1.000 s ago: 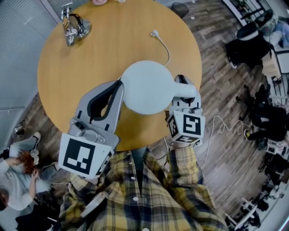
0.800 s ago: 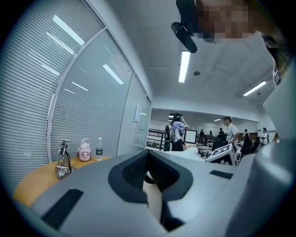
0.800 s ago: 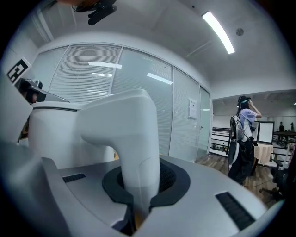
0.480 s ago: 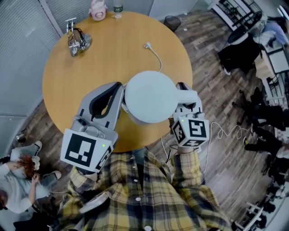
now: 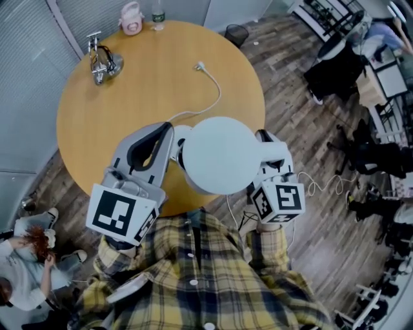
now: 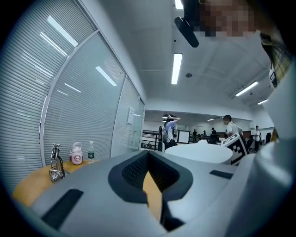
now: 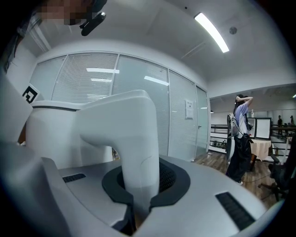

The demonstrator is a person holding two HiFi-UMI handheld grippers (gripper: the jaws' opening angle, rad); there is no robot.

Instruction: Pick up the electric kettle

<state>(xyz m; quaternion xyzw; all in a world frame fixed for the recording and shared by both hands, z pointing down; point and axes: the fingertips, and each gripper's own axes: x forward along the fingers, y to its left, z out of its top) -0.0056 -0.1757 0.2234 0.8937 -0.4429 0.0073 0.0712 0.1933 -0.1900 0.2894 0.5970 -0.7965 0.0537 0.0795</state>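
The white electric kettle [image 5: 219,155] hangs above the near edge of the round wooden table [image 5: 129,103], its round lid facing up. My right gripper [image 5: 262,138] is shut on the kettle's handle [image 7: 134,139], which stands upright between the dark pads [image 7: 173,185]. Just left of the kettle body is my left gripper [image 5: 170,132], jaws shut with nothing between them; whether it touches the kettle I cannot tell. In the left gripper view the lid [image 6: 203,152] shows to the right of that gripper [image 6: 148,155]. A white cord and plug [image 5: 200,66] runs over the table toward the kettle.
A metal stand [image 5: 100,57], a pink jar [image 5: 131,18] and a small bottle [image 5: 158,11] sit at the table's far edge. People sit on the floor at lower left [image 5: 29,238]. Office chairs [image 5: 335,67] and a loose cable [image 5: 319,184] are on the right.
The kettle has risen and come toward me, from over the table to over its near edge. Both grippers moved with it, the right still shut on the handle.
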